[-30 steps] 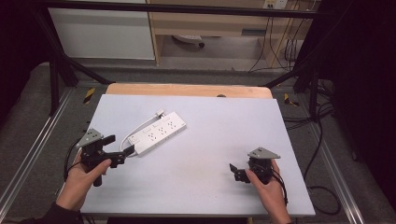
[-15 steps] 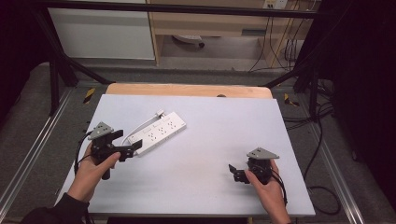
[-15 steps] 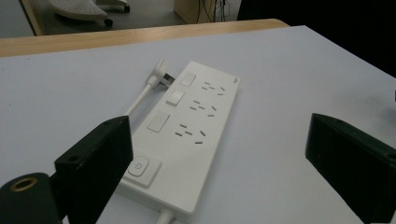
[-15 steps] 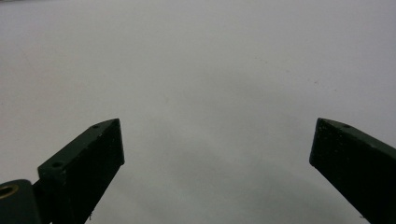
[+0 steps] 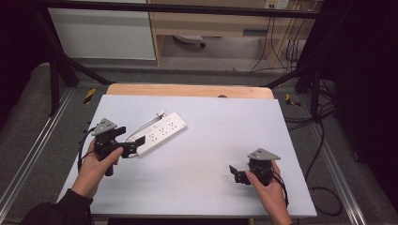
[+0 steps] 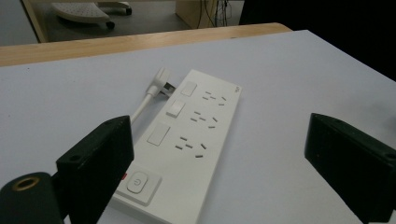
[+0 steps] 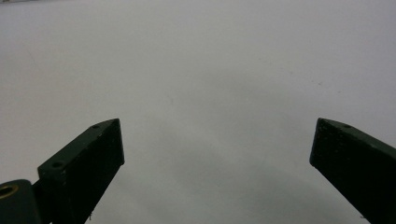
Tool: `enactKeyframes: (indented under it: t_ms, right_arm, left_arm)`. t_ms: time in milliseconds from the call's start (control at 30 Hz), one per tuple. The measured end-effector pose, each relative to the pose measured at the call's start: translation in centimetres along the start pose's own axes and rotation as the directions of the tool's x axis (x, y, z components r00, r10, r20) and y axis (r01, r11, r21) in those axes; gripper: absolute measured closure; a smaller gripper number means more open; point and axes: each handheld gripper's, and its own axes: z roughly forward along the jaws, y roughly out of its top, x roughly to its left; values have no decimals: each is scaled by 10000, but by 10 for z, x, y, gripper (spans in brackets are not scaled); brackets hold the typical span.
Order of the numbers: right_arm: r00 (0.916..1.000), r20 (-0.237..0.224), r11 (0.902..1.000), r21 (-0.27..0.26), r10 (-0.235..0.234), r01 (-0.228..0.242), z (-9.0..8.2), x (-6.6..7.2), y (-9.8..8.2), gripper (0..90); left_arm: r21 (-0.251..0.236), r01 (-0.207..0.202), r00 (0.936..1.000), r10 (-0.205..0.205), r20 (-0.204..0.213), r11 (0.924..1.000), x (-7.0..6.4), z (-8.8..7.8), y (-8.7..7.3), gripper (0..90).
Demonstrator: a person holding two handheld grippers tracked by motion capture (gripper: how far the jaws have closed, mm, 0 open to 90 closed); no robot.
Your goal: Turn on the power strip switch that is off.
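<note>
High view has the white power strip (image 5: 161,133) lying flat and slantwise on the grey table (image 5: 211,117), left of centre, its cord and plug (image 5: 159,113) trailing off the far end. The left gripper (image 5: 130,146) sits right at the strip's near end, jaws spread wide with nothing between them. In the left gripper view the power button (image 6: 135,181) end lies between those jaws, so the line-up looks meant for a grasp across the width. Over on the right, the right gripper (image 5: 237,173) rests low on bare table, well apart from the strip, jaws parted and empty, apparently parked out of the way.
</note>
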Motion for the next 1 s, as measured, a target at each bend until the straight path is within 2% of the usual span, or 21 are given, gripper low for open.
enactKeyframes:
  t_ms: [1000]
  right_arm:
    - [9999,-48,10000,7,88,-88,-1,0,0,34]
  left_arm:
    - [127,-414,9990,416,-165,9991,-4,18,19,82]
